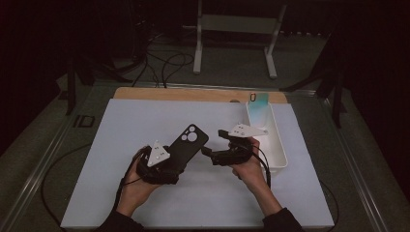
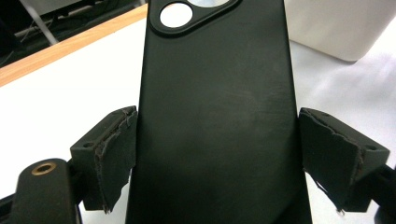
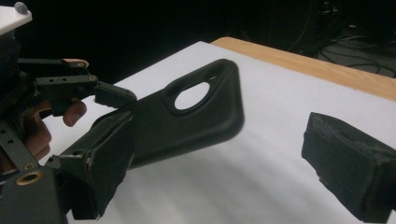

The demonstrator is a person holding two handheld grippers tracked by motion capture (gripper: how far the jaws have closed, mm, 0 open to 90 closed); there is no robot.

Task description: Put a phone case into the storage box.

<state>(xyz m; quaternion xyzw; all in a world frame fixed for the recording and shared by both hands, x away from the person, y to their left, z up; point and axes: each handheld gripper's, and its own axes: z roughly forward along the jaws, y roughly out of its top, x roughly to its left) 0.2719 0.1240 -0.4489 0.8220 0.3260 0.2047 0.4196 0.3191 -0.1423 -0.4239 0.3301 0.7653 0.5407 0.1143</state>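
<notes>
Overhead, one black phone case (image 1: 186, 143), one white bin (image 1: 270, 140), two grippers

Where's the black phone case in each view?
High view: black phone case at centre, held in the left tongs, camera cutout pointing up-right.
Left gripper view: the case runs up the middle between both pads, cutout at top edge.
Right gripper view: the case sits left of centre, lifted above the white mat, cutout toward the top.
Shared landmark: the wooden table edge beyond the mat.
</notes>
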